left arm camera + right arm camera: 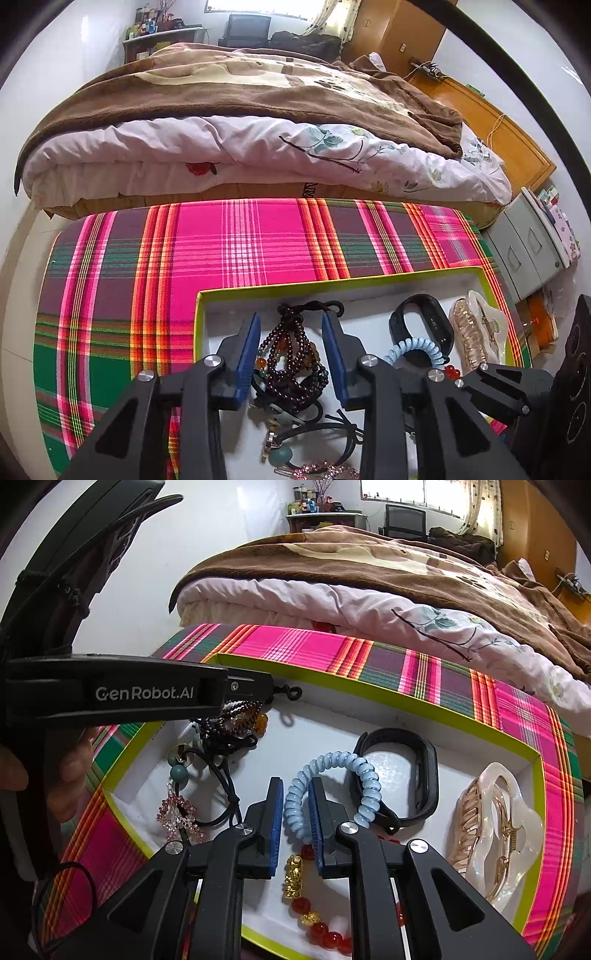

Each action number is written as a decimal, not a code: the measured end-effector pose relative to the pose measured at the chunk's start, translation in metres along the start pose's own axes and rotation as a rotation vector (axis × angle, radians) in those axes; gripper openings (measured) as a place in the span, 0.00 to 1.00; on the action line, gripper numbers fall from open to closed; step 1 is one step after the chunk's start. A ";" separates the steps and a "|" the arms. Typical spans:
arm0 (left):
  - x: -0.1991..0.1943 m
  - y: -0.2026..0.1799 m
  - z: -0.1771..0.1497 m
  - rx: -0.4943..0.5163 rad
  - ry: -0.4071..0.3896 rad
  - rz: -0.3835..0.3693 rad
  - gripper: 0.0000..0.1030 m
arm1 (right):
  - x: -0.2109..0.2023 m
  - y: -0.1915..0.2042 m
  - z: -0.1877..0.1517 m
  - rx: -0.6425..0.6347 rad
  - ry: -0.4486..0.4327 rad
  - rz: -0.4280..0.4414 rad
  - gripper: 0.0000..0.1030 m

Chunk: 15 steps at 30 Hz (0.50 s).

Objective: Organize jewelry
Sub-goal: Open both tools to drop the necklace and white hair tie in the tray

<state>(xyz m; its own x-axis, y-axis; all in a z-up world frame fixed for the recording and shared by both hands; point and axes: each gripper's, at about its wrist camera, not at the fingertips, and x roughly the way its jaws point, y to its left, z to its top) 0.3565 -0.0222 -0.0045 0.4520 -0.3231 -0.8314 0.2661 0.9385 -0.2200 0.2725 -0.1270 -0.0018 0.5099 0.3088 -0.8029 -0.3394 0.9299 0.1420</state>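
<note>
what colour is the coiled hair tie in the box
Light blue; the coiled hair tie shows best in the right wrist view.

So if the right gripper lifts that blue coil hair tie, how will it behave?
The blue coil hair tie will probably stretch and sag, being a springy spiral. It looks light. It rests against the black wristband, so it may nudge that.

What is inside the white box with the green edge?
The box holds dark beads, a blue coil tie, a black wristband, a clear hair claw, a pink sparkly clip and red-and-gold beads. The grippers hide more.
</note>
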 end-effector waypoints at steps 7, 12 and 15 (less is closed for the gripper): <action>-0.012 -0.003 -0.004 0.003 -0.014 -0.002 0.44 | -0.009 0.002 -0.002 0.008 -0.018 0.007 0.29; -0.027 -0.005 -0.009 0.005 -0.025 0.010 0.45 | -0.023 0.003 -0.006 0.023 -0.046 0.007 0.31; -0.042 -0.010 -0.016 0.025 -0.046 0.023 0.48 | -0.033 0.004 -0.012 0.033 -0.063 0.001 0.31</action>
<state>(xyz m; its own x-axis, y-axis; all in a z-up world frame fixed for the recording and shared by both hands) 0.3210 -0.0164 0.0247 0.4971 -0.3073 -0.8114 0.2763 0.9426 -0.1876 0.2452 -0.1363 0.0187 0.5589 0.3207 -0.7647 -0.3145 0.9353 0.1624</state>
